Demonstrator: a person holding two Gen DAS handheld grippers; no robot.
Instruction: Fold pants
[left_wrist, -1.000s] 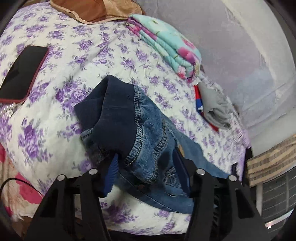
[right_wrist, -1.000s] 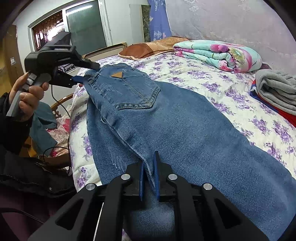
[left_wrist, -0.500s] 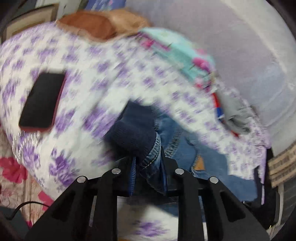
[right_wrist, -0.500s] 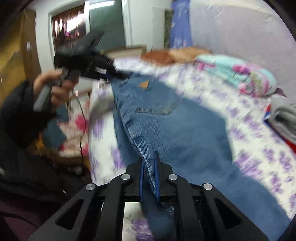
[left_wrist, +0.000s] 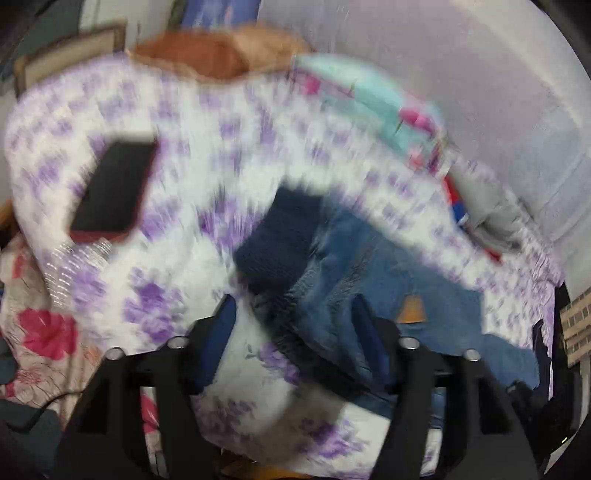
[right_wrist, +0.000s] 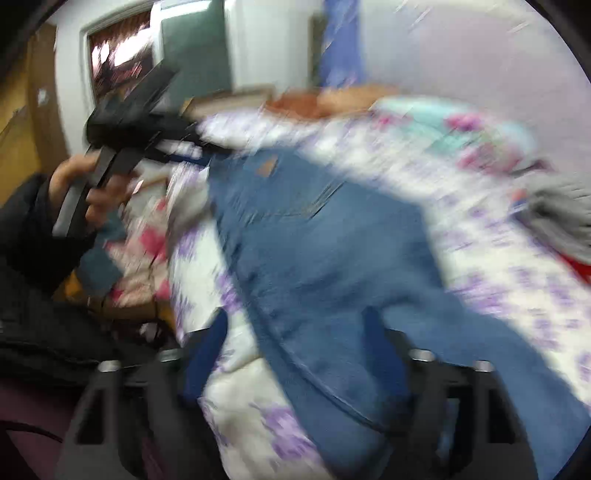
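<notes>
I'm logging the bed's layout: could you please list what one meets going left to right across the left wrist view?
Phone → jeans → grey folded clothes. The brown pillow and turquoise blanket lie farther back, so their places in this order are unclear.

Both wrist views low, close over bed (left_wrist: 229, 155), sharing jeans (right_wrist: 332, 258)

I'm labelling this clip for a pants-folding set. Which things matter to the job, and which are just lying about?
Job: jeans, left gripper, right gripper, both open.
Lying about: phone, folded floral quilt, brown pillow, grey garment.
</notes>
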